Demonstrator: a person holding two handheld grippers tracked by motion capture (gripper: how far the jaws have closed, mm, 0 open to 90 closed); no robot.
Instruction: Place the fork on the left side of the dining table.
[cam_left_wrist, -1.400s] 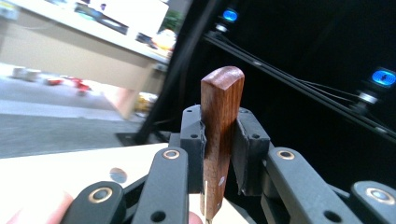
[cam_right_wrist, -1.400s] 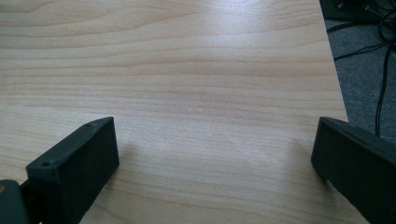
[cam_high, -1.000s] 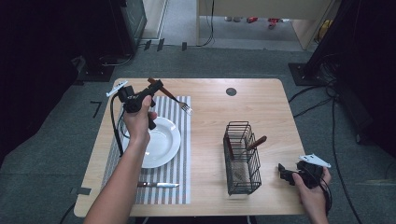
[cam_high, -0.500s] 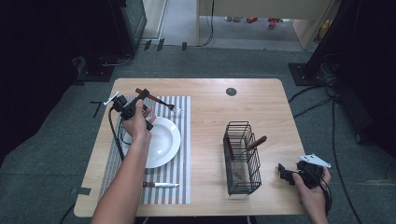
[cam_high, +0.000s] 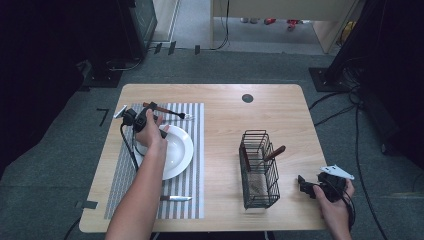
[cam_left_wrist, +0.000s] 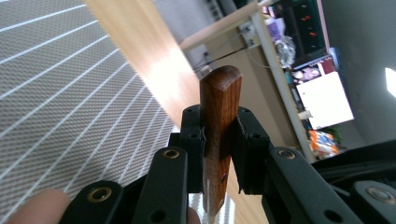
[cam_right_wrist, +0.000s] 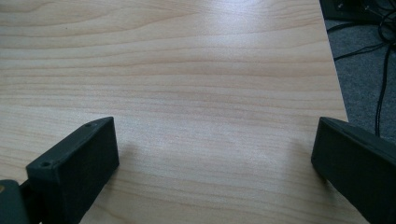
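Gripping wooden-handled fork (cam_left_wrist: 218, 140): left gripper (cam_high: 150, 114) | right gripper (cam_high: 306, 185) jaws apart | wooden table (cam_high: 280, 120), grey carpet (cam_high: 60, 150)

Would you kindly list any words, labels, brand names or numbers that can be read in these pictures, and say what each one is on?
None can be read.
The fork handle, plate, wire basket and placemat show no lettering.
The coloured items on the far shelves are too blurred to read.

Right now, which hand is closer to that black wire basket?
Right. The right hand sits just beside the wire basket, at the table's near corner; the left hand is across the table, over the white plate.
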